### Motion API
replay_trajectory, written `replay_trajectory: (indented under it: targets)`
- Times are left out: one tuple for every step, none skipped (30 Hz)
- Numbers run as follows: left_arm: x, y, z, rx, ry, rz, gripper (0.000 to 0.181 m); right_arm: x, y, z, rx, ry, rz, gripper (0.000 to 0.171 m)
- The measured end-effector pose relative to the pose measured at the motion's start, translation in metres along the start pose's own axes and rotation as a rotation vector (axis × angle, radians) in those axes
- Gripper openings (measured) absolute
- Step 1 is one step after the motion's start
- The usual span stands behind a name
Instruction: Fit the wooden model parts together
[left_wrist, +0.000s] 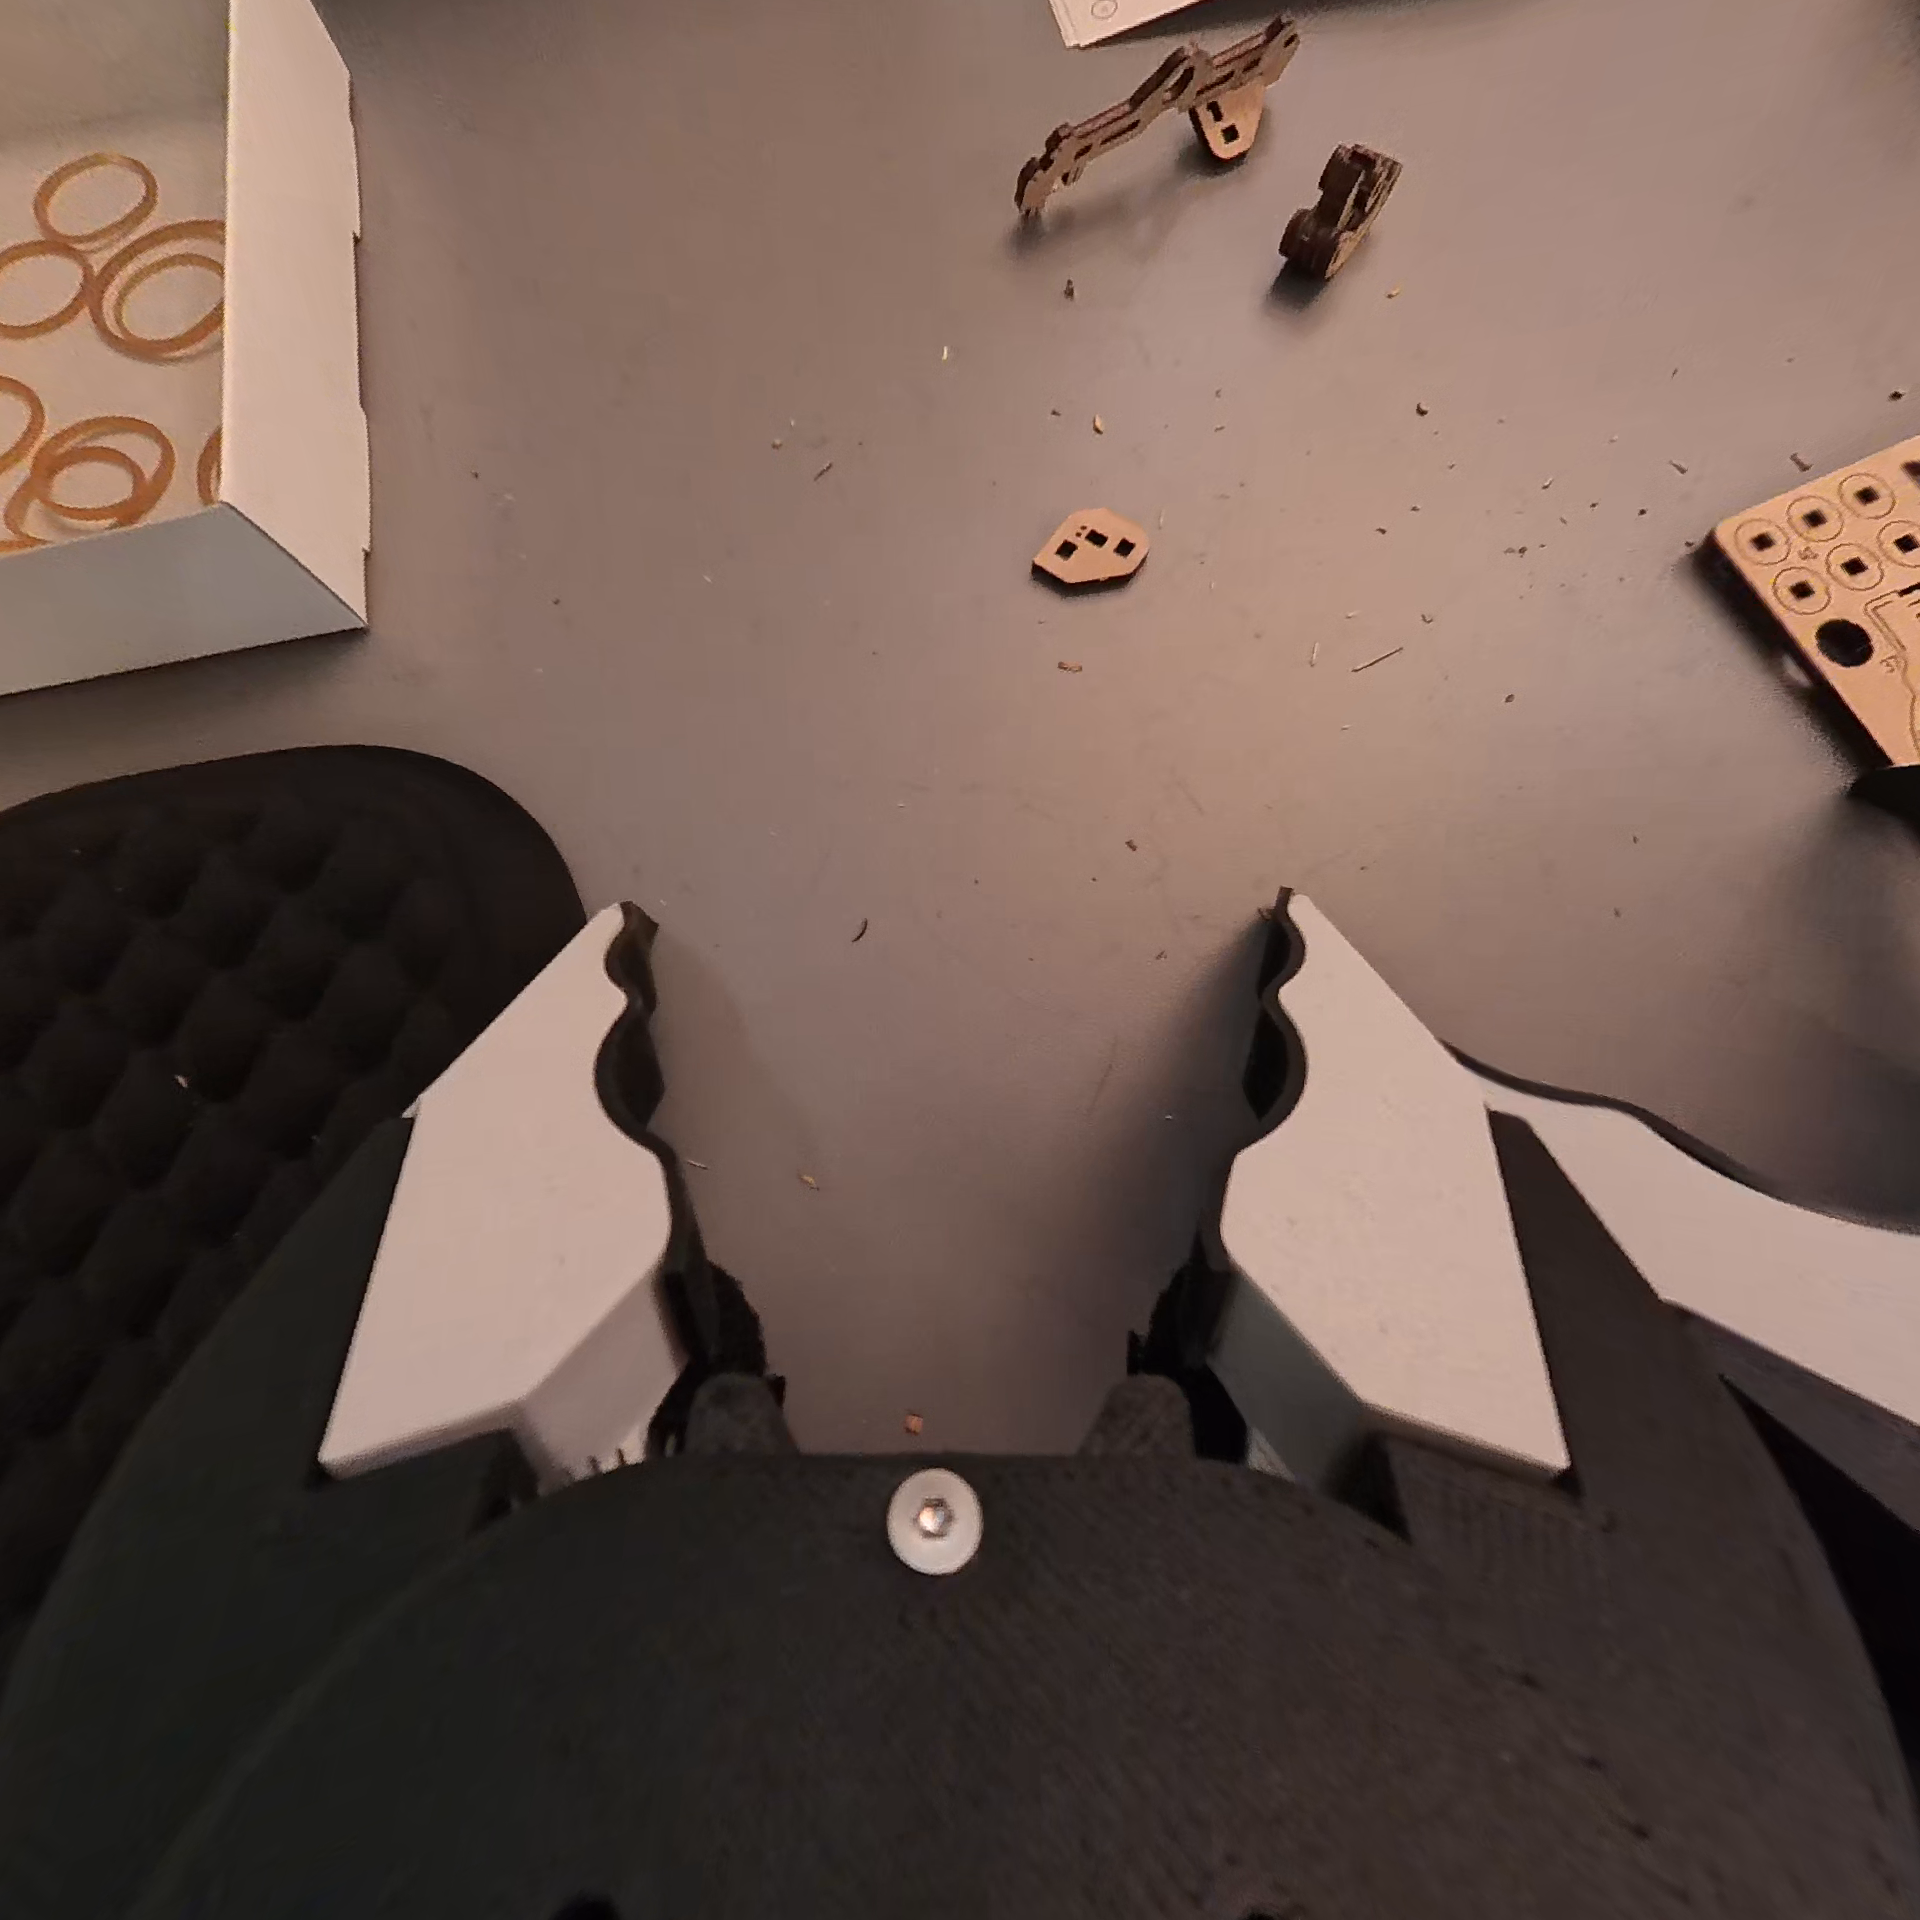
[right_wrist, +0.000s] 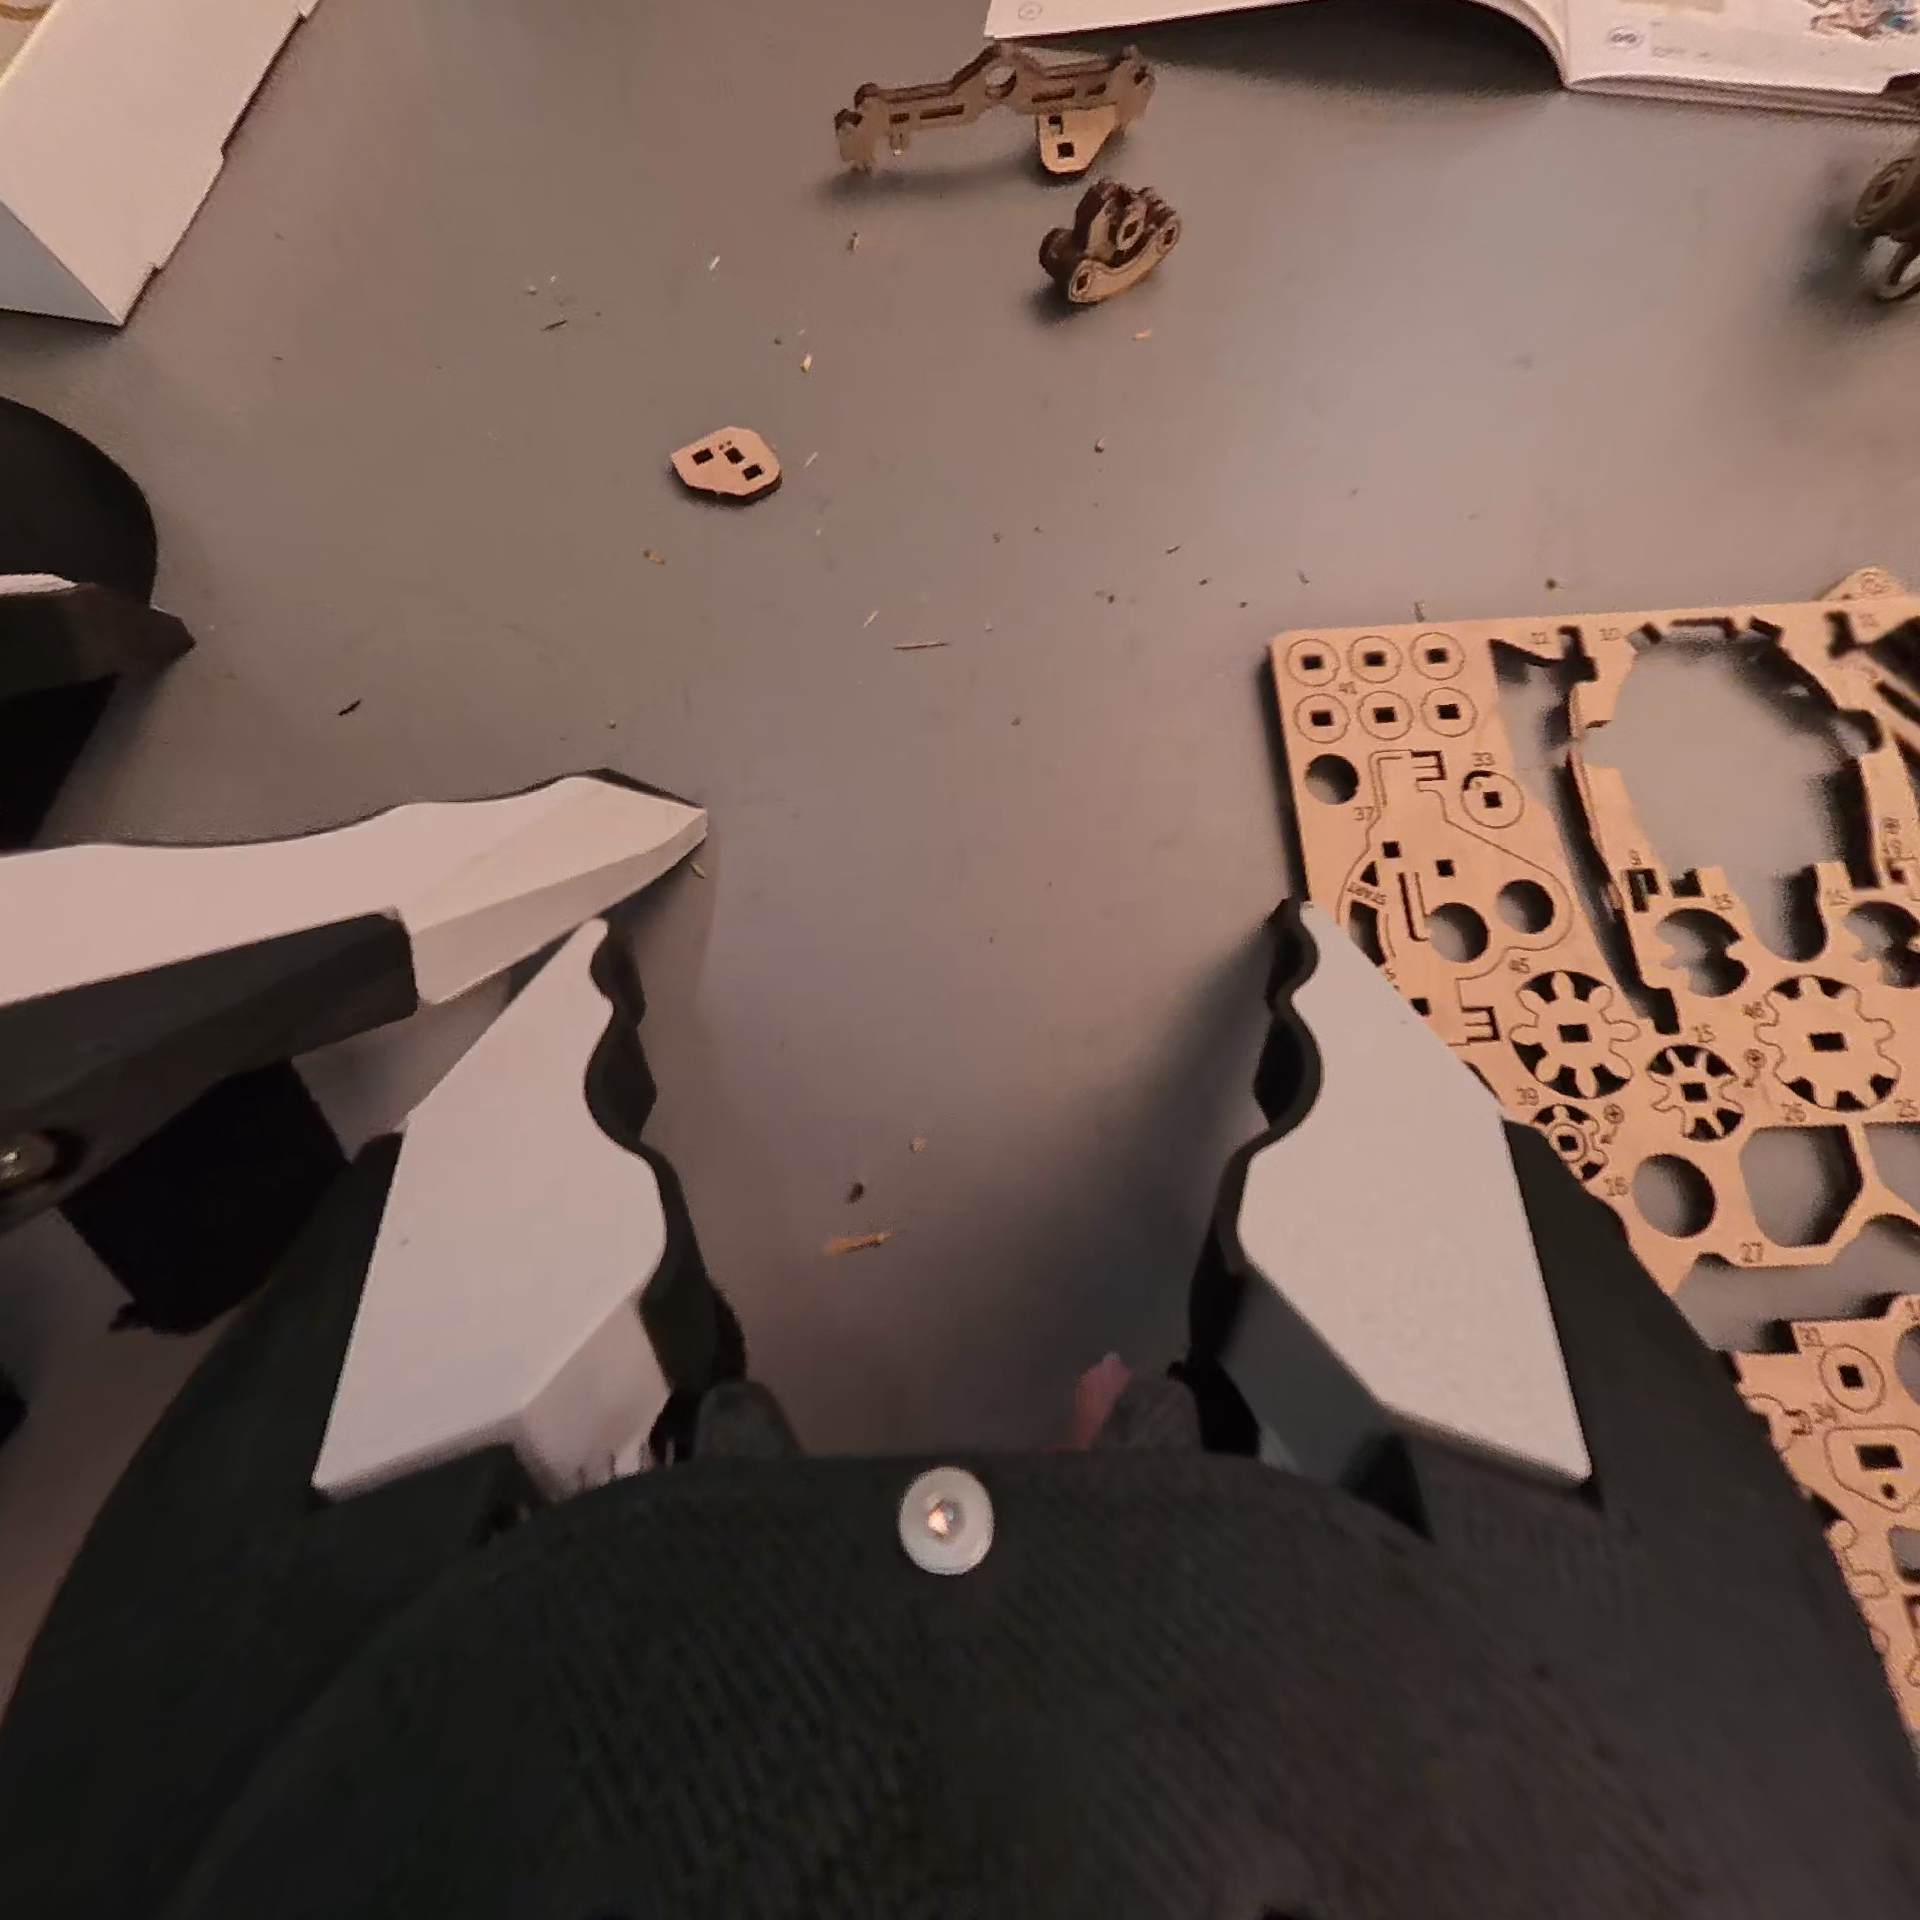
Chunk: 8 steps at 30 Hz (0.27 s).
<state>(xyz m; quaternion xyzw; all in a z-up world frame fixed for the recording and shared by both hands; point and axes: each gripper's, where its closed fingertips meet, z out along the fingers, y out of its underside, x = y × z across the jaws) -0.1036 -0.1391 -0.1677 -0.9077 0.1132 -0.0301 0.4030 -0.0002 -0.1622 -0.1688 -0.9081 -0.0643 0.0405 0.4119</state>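
A small flat wooden piece (left_wrist: 1091, 550) with square holes lies on the grey table, ahead of my open, empty left gripper (left_wrist: 961, 914). It also shows in the right wrist view (right_wrist: 727, 470). Farther back lie a long slotted wooden frame part (left_wrist: 1158, 112) with a small tab, and a dark stacked wooden sub-assembly (left_wrist: 1340, 213). Both show in the right wrist view too, the frame (right_wrist: 997, 99) and the sub-assembly (right_wrist: 1112, 241). My right gripper (right_wrist: 951, 925) is open and empty. The left gripper's finger (right_wrist: 561, 847) reaches in from its left.
A laser-cut wooden parts sheet (right_wrist: 1621, 935) lies to the right; its corner shows in the left wrist view (left_wrist: 1839, 582). A white box (left_wrist: 291, 343) with rubber bands stands at the left. A black padded object (left_wrist: 229, 1018) is beside the left gripper. A booklet (right_wrist: 1662, 42) and another wooden assembly (right_wrist: 1886, 223) lie at the back right. Between my left fingertips and the small flat wooden piece (left_wrist: 1091, 550) there is roughly 8 centimetres. It is also in sight in the right wrist view (right_wrist: 725, 464). Left tips and right tips are each some 15 centimetres from the sub-assembly (right_wrist: 1112, 241). Look for it in the left wrist view (left_wrist: 1358, 207) too.
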Motion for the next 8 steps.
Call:
replay_trajectory:
  targets:
    - [0.0001, 0.0001, -0.0001, 0.000, 0.000, 0.000, 0.115, -0.0001, -0.0004, 0.0004, 0.001, -0.001, -0.003, 0.120]
    - [0.0001, 0.0003, -0.0003, 0.000, 0.000, -0.001, 0.115, -0.0003, -0.0008, 0.0001, 0.004, -0.001, -0.006, 0.119]
    - [0.0001, 0.0003, -0.0003, 0.000, 0.000, -0.002, 0.115, 0.0000, -0.0008, -0.0001, 0.005, 0.001, -0.006, 0.120]
    - [0.0002, 0.0003, -0.0004, 0.000, 0.000, -0.001, 0.115, 0.0004, -0.0008, -0.0002, 0.004, 0.004, -0.004, 0.120]
    - [0.0004, 0.0003, -0.0005, 0.000, 0.000, -0.001, 0.115, 0.0014, -0.0011, -0.0011, 0.009, 0.017, -0.008, 0.120]
    - [0.0004, 0.0004, -0.0006, 0.000, 0.000, -0.001, 0.115, 0.0024, -0.0012, -0.0030, 0.019, 0.037, -0.014, 0.120]
    - [0.0005, 0.0005, -0.0007, 0.000, 0.000, -0.001, 0.115, 0.0035, -0.0014, -0.0052, 0.029, 0.058, -0.024, 0.120]
    - [0.0005, 0.0005, -0.0008, 0.000, 0.000, -0.001, 0.115, 0.0034, -0.0009, -0.0060, 0.030, 0.069, -0.032, 0.120]
